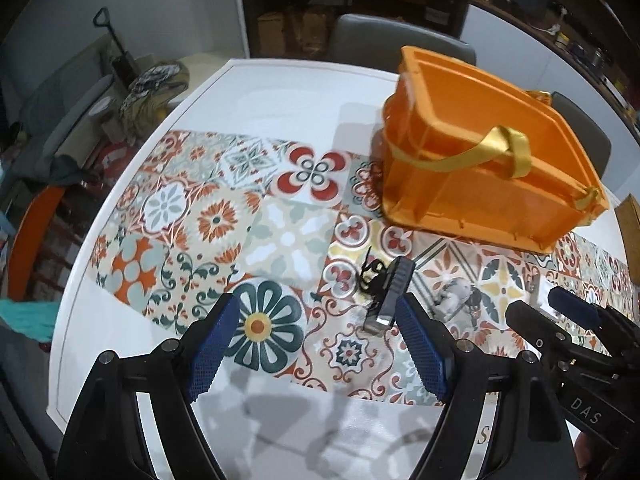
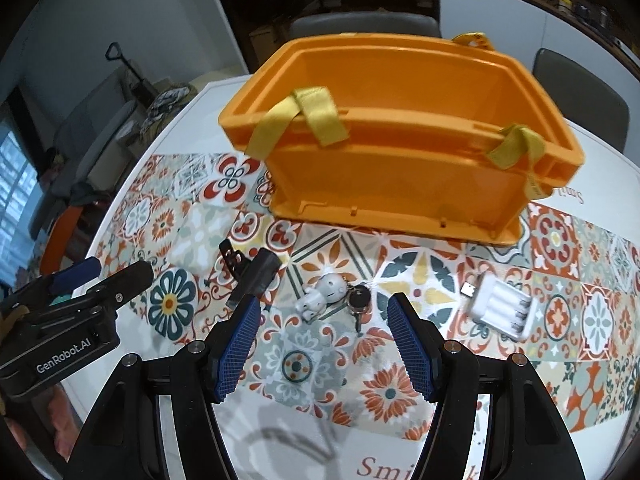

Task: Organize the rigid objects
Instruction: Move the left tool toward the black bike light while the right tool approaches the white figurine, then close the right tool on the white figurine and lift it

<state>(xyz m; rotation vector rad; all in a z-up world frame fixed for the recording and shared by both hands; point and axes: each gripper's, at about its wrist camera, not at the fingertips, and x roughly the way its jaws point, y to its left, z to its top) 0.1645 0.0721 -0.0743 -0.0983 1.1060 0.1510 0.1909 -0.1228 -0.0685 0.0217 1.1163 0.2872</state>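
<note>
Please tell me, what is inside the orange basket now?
The orange basket looks empty: only bare inner walls and part of the floor show. Its near wall hides the floor closest to the camera.

The left gripper [image 2: 120,280] reads "GenRobot.AI" (white on black). The right gripper [image 1: 560,308] reads "DAS". The counter [image 2: 400,464] shows "Smi", cut off.

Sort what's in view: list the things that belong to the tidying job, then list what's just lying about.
Job:
orange basket
black clip light
white figure keychain
white battery charger

Lying about:
patterned table runner
grey chairs
crumpled cloth
</note>
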